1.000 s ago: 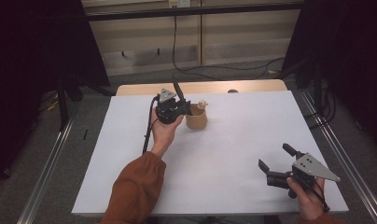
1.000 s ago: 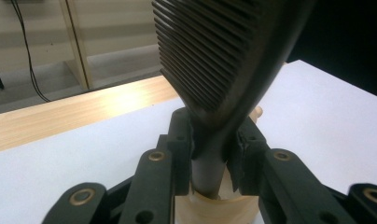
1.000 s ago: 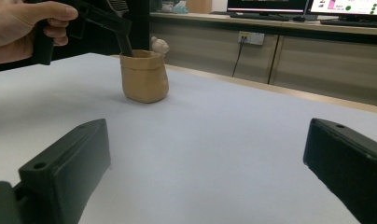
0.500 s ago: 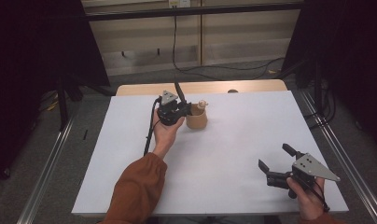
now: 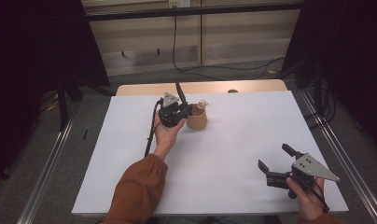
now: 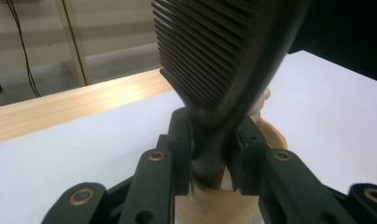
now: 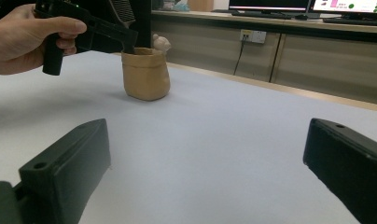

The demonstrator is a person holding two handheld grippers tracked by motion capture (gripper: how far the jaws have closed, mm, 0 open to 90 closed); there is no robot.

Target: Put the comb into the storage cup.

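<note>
The left tool (image 5: 189, 110) sits at the far side of the white table (image 5: 224, 140), right against the rim of a small tan pouch (image 5: 196, 120), and it is clenched around the handle of a black comb (image 6: 214, 60). In the left gripper view the two jaws press the comb's narrow stem from both sides, with the toothed head rising above them and the stem going down into the pouch's open mouth. A pale, rounded object (image 7: 161, 43) pokes out of the pouch beside the comb; what it is cannot be told. The pouch stands upright on the table. The right tool (image 5: 277, 163) is held near the front right corner, well apart from the pouch, its jaws spread wide and grasping nothing.
</note>
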